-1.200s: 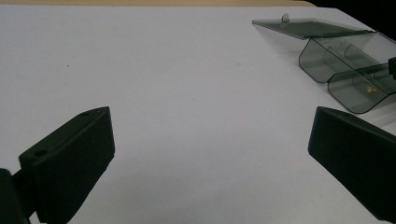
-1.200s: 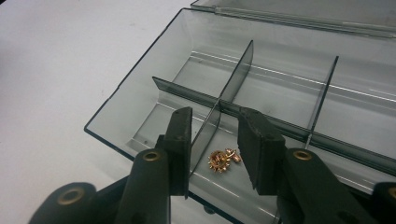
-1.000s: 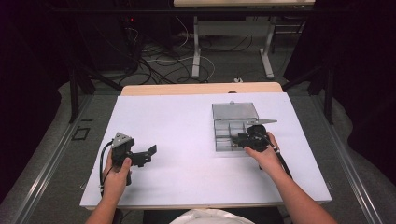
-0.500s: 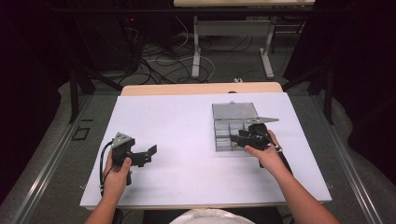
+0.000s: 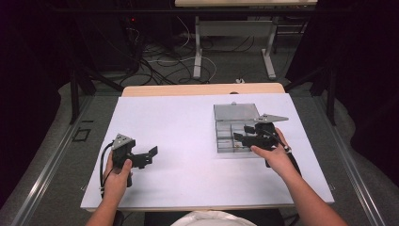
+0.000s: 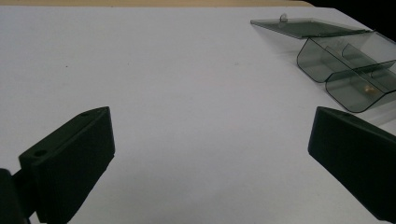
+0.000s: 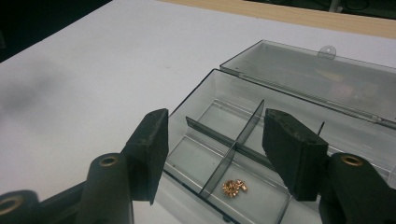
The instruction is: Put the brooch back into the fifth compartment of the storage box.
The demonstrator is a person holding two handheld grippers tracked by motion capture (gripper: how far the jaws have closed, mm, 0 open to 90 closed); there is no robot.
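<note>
Small brass pieces (image 7: 234, 186) dropped into the clear grey plastic compartment box (image 7: 299, 116).
Right gripper (image 7: 212, 147) jaws have just been opening, empty above them; left gripper (image 6: 210, 154) jaws wide, idle.

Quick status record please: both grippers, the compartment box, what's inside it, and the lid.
right gripper: open, jaws just been opening, nothing between them, above the box
left gripper: open, empty, over bare table
clear compartment box: on the table, dividers inside
lid: open, folded back
small brass parts: a little heap in one near compartment
other visible compartments: look empty
</note>
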